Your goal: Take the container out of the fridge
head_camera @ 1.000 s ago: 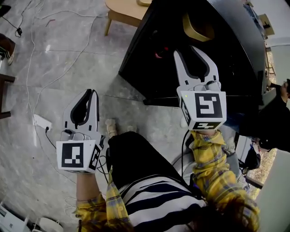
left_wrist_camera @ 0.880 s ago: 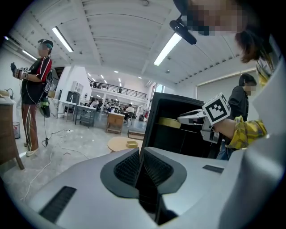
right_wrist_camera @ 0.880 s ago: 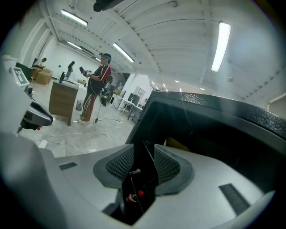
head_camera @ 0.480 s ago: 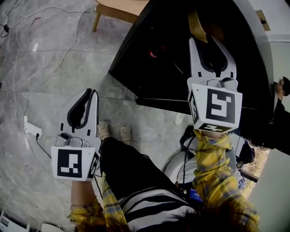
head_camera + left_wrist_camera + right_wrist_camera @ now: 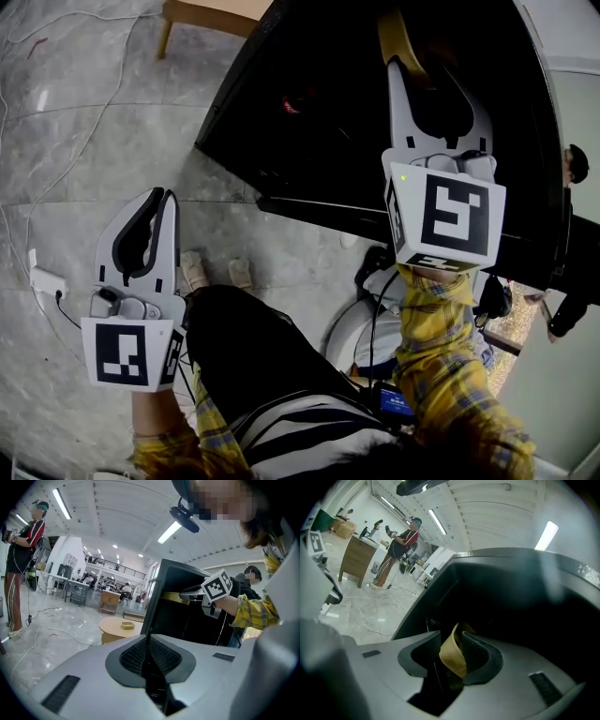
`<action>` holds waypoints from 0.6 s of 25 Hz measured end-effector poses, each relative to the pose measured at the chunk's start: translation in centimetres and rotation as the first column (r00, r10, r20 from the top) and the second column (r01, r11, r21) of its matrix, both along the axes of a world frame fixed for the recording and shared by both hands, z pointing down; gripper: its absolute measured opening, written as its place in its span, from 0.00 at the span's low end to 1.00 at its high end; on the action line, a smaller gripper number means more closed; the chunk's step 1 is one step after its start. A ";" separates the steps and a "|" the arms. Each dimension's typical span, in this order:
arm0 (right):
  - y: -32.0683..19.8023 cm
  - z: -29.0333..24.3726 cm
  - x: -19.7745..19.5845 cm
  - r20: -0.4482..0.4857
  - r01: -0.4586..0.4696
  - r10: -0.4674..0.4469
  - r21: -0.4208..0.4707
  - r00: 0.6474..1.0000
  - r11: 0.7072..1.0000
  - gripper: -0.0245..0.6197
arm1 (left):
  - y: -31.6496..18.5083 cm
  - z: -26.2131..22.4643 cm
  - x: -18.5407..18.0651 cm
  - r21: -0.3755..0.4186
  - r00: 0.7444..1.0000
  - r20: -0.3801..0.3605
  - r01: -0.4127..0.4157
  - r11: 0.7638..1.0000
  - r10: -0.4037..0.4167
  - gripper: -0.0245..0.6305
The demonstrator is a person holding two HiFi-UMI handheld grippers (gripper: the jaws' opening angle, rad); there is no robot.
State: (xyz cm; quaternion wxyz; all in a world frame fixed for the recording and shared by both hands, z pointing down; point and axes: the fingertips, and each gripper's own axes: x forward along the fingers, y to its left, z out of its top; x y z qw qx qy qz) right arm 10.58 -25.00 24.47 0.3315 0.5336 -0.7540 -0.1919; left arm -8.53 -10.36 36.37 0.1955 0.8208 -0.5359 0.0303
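The black fridge [image 5: 309,141] stands open with a dark inside. A tan-yellow container [image 5: 398,37] sits in it, mostly hidden in shadow. My right gripper [image 5: 422,70] reaches into the fridge, open, its two jaws on either side of the container's rim. In the right gripper view the tan container wall [image 5: 454,656] stands between the pads of that gripper [image 5: 457,641]. My left gripper [image 5: 161,195] hangs low over the floor, away from the fridge, shut and holding nothing. The left gripper view shows its closed tips [image 5: 149,634], the fridge [image 5: 187,616] and the right gripper [image 5: 206,590] beyond.
A round wooden table [image 5: 117,625] stands left of the fridge with a small yellow dish [image 5: 127,626] on it. Cables and a power strip [image 5: 42,279] lie on the grey floor. People stand around: one at far left [image 5: 18,564], another at right [image 5: 572,169].
My right gripper has pushed deeper into the fridge until its jaws straddle the container's rim. The left gripper has sunk down and to the left, still shut.
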 end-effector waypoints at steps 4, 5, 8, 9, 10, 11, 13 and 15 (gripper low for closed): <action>-0.8 0.3 0.3 -0.033 -0.001 0.001 -0.002 0.999 1.000 0.24 | -0.9 1.1 0.4 -0.032 1.000 -0.019 -0.014 0.999 0.014 0.10; -1.0 0.3 0.3 -0.038 0.005 -0.005 0.000 0.999 1.000 0.24 | -1.1 1.5 0.5 -0.047 1.000 -0.015 -0.017 0.999 0.016 0.10; -1.3 0.3 0.0 -0.056 0.015 -0.014 0.005 0.998 1.000 0.24 | -1.5 2.5 0.6 -0.082 1.000 -0.002 -0.026 0.996 0.026 0.10; -1.3 0.3 -0.1 -0.073 0.016 -0.016 0.004 0.997 1.000 0.24 | -1.7 2.6 0.6 -0.082 1.000 -0.001 -0.030 0.996 0.030 0.10; -1.3 0.3 -0.1 -0.091 0.018 -0.018 -0.001 0.996 1.000 0.24 | -1.9 2.6 0.7 -0.080 0.999 -0.001 -0.033 0.996 0.033 0.10; -1.4 0.4 -0.2 -0.106 0.022 -0.022 -0.009 0.994 1.000 0.24 | -2.2 2.7 0.7 -0.079 0.999 -0.002 -0.035 0.996 0.035 0.10; -1.4 0.6 -0.3 -0.127 0.033 -0.037 -0.031 0.991 0.999 0.22 | -2.5 2.6 0.7 -0.078 0.999 -0.004 -0.036 0.996 0.036 0.10; -1.5 0.7 -0.4 -0.137 0.043 -0.049 -0.049 0.989 0.998 0.20 | -2.7 2.5 0.6 -0.077 0.999 -0.004 -0.034 0.996 0.033 0.10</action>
